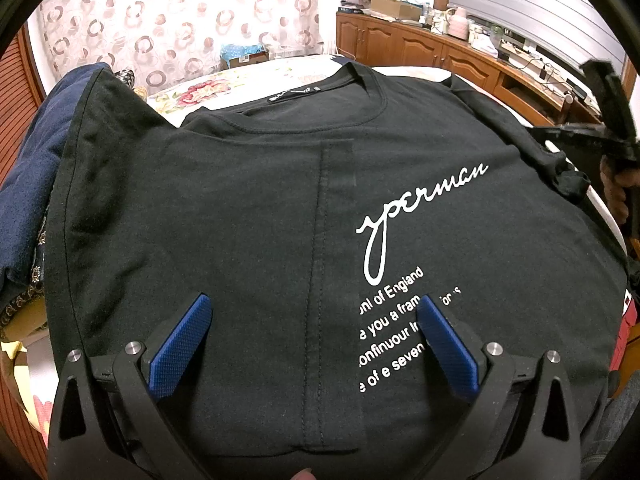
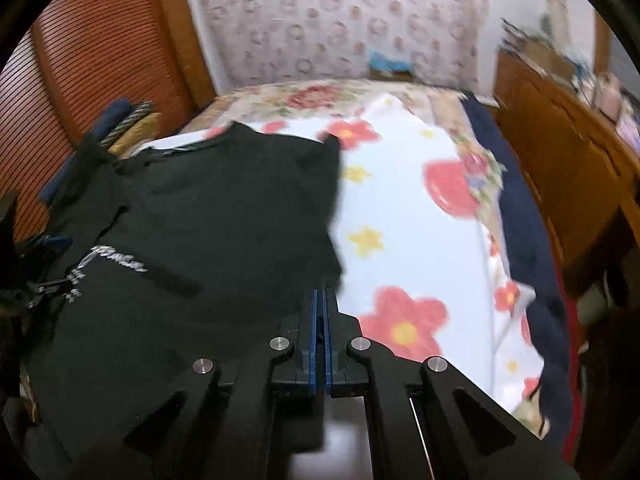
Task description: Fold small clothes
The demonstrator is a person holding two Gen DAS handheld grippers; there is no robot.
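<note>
— Jaws? How far along?
— Left gripper is spread wide over the black T-shirt, which lies chest-up on the floral bedsheet. Right gripper looks pinched on its side edge. Probably only the first fold is beginning.

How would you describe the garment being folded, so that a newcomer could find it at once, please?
Start at the bed with the flowered sheet; the black T-shirt lies spread across its near end, neck away from the left tool. Unlike the navy cloth bunched at its left edge, it carries white script and printed lines on the chest.
</note>
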